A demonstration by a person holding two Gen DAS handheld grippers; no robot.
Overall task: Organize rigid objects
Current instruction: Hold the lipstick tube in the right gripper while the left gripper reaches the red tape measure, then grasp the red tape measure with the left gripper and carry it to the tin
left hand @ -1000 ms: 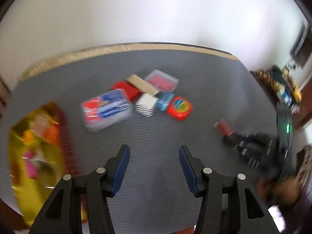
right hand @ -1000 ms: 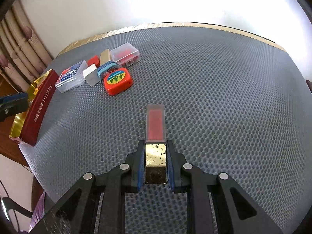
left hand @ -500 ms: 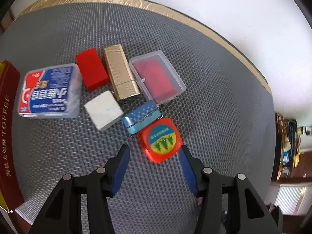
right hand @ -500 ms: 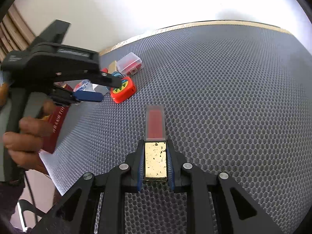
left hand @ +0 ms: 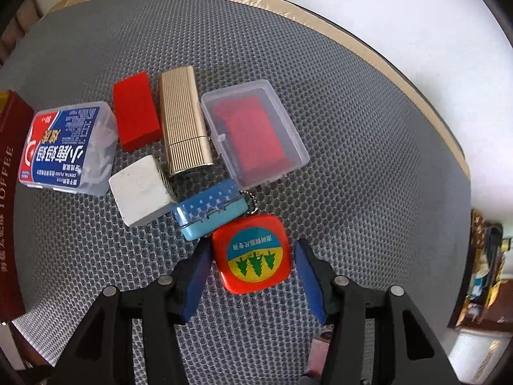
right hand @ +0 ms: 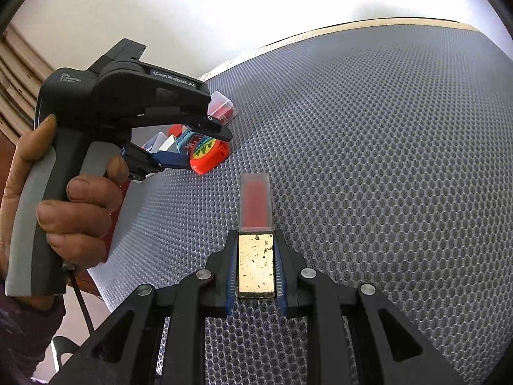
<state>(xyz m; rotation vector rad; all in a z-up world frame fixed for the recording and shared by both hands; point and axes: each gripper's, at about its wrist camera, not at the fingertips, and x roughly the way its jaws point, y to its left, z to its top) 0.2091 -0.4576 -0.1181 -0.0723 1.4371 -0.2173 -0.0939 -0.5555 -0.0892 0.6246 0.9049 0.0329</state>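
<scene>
Seven small things sit bunched near the left edge of the grey mesh tabletop [left hand: 368, 147] in the left wrist view: a dental floss box [left hand: 65, 147], a red block [left hand: 136, 110], a gold ribbed case [left hand: 184, 118], a clear plastic box [left hand: 253, 131] with red contents, a white cube [left hand: 139, 191], a blue tin [left hand: 210, 208] and a red tape measure [left hand: 253, 253]. The left gripper [left hand: 251, 268] is spread open, its blue pads on either side of the tape measure with gaps on both sides.

In the right wrist view, the right gripper [right hand: 255, 264] is clamped on a gold-based lipstick [right hand: 256, 224], whose clear cap points toward the far edge. A hand [right hand: 61, 192] holds the left gripper [right hand: 195, 147] at the near-left edge, with the tape measure [right hand: 210, 157] at its tips.
</scene>
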